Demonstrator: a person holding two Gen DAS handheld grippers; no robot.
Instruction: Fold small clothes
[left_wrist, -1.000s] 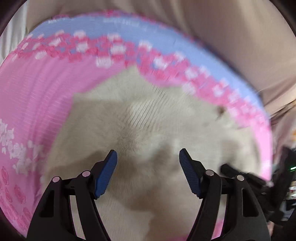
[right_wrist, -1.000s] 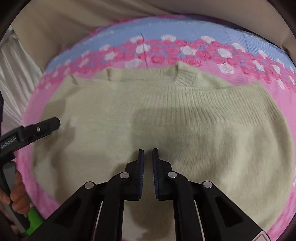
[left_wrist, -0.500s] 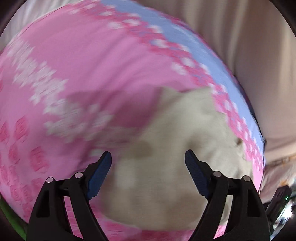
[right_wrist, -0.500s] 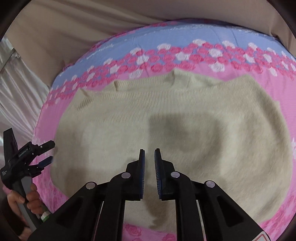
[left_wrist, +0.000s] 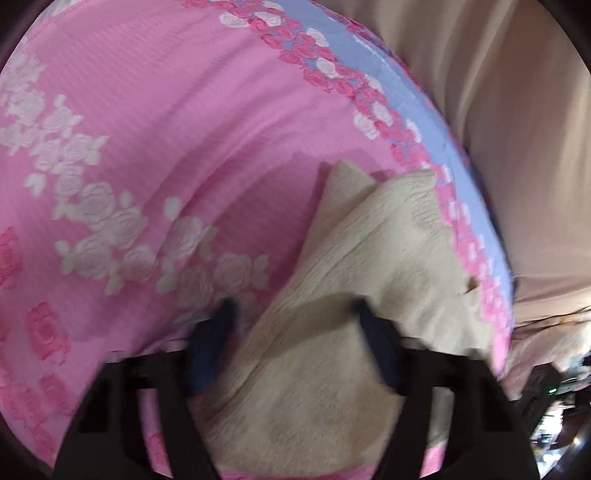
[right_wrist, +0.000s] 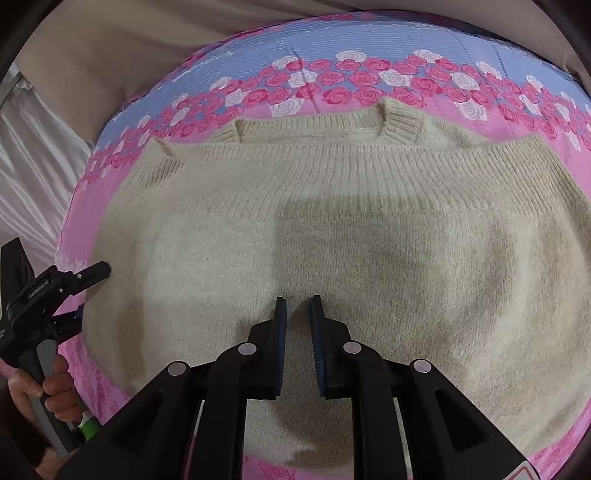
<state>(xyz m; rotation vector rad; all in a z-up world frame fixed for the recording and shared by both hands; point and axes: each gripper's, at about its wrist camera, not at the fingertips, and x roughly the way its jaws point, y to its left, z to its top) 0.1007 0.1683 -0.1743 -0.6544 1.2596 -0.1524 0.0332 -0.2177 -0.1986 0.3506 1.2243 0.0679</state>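
A cream knitted sweater (right_wrist: 332, 236) lies partly folded on a pink bedspread (right_wrist: 554, 129), its ribbed hem folded up toward the collar (right_wrist: 402, 118). My right gripper (right_wrist: 298, 306) hovers over the sweater's middle, jaws nearly shut with a narrow gap, holding nothing. My left gripper (left_wrist: 295, 325) is open and straddles the sweater's left edge (left_wrist: 332, 295), blurred by motion. It also shows in the right wrist view (right_wrist: 88, 280) at the sweater's left side, held by a hand.
The bedspread (left_wrist: 147, 129) has white and pink rose patterns and a blue band (right_wrist: 369, 40) along the far edge. Beige curtain fabric (left_wrist: 517, 110) hangs beyond the bed.
My left gripper has swung left and come down to the sweater's left edge. The right gripper has drawn back slightly over the sweater's middle.
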